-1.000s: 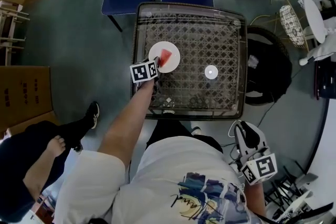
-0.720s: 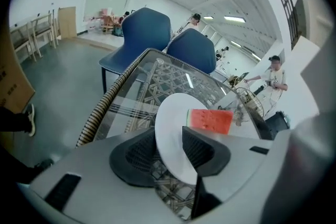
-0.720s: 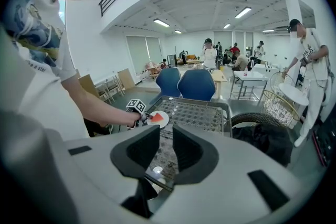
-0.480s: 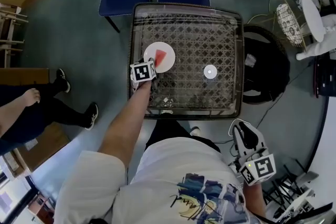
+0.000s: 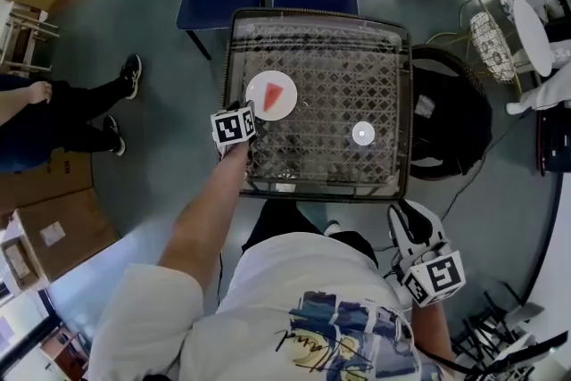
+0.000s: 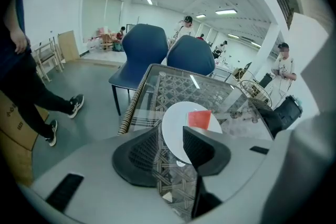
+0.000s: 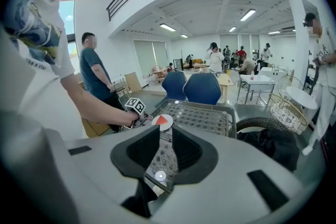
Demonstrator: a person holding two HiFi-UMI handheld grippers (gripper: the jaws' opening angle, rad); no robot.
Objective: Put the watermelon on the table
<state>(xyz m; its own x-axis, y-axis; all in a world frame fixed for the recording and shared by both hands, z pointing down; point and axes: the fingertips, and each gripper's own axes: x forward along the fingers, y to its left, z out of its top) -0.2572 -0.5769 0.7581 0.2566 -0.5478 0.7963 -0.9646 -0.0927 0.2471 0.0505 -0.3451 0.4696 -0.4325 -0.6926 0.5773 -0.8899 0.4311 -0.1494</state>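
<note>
My left arm (image 5: 207, 214) is stretched forward and a little to the left, bare from the sleeve, and it carries the left gripper (image 6: 170, 135) over the near left edge of the table (image 5: 403, 107). This gripper points steeply down and toward the far side. Its marker cube is on top, turned to my head. Its jaws have just been opening and now stand wide apart. Nothing is between them: through the gap I see only the glass top with its woven pattern and, just past the tips, the near rim of the plate (image 5: 260, 100).

My right hand stays low at my right side, near my hip and off the table, beyond its near right corner. The right gripper (image 7: 166, 136) there tilts down toward the table. Its jaws are also apart and hold nothing. In the gap between them I see the table top and a small white disc (image 5: 362, 134), which lies on the right half of the table.

The round white plate is on the left half of the table. On it lies the watermelon (image 5: 282, 94), a red triangular slice on the right part of the plate. The slice is free and no jaw touches it. The left gripper is near the plate but apart from the slice.
</note>
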